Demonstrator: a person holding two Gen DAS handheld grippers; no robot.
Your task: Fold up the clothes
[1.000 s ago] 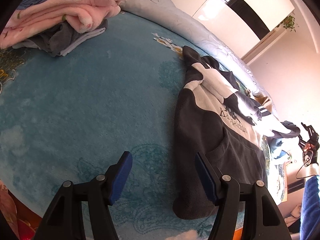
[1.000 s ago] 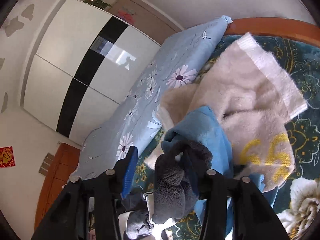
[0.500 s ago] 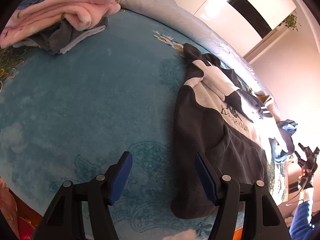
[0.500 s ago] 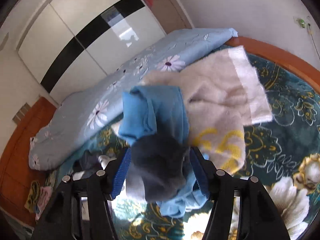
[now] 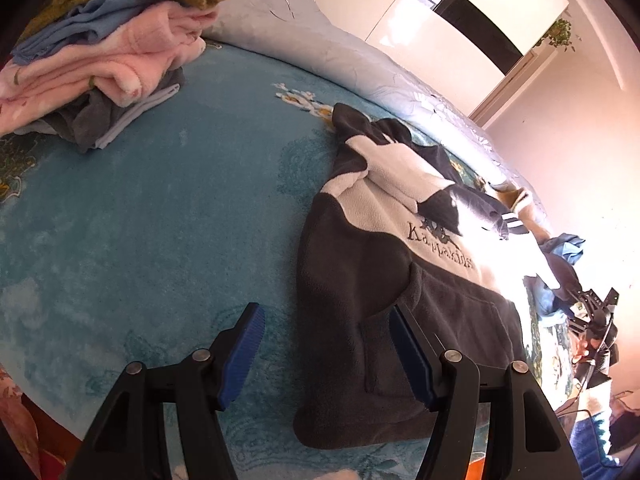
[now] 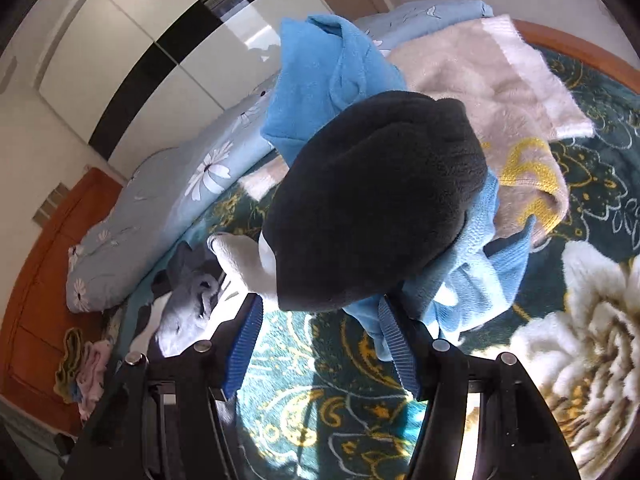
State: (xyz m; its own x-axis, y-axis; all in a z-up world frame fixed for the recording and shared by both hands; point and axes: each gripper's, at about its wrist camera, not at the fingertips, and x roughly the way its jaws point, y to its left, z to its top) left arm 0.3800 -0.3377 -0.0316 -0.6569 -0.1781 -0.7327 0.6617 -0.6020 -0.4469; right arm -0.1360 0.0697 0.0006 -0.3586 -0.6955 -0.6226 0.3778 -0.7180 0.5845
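Note:
A dark grey and white fleece hoodie [image 5: 380,280] lies flat on the teal blanket [image 5: 160,220]. My left gripper [image 5: 325,314] hovers open over its lower left edge, with nothing between its fingers. In the right wrist view the hoodie's dark sleeve [image 6: 380,200] bulges just beyond my right gripper [image 6: 320,306], resting on a blue garment [image 6: 320,80]. The jaws stand apart and the pads do not visibly press the sleeve. The right gripper [image 5: 592,312] also shows small at the far right of the left wrist view.
A stack of folded clothes [image 5: 100,60] sits at the blanket's far left. A light blue floral quilt [image 6: 160,208] runs along the far side. A cream sweater with yellow print [image 6: 500,92] lies under the blue garment, near the wooden bed edge [image 6: 560,40].
My right gripper has come down toward the bed. The dark sleeve that hung between its fingers now sits ahead of the tips. The left gripper has risen slightly.

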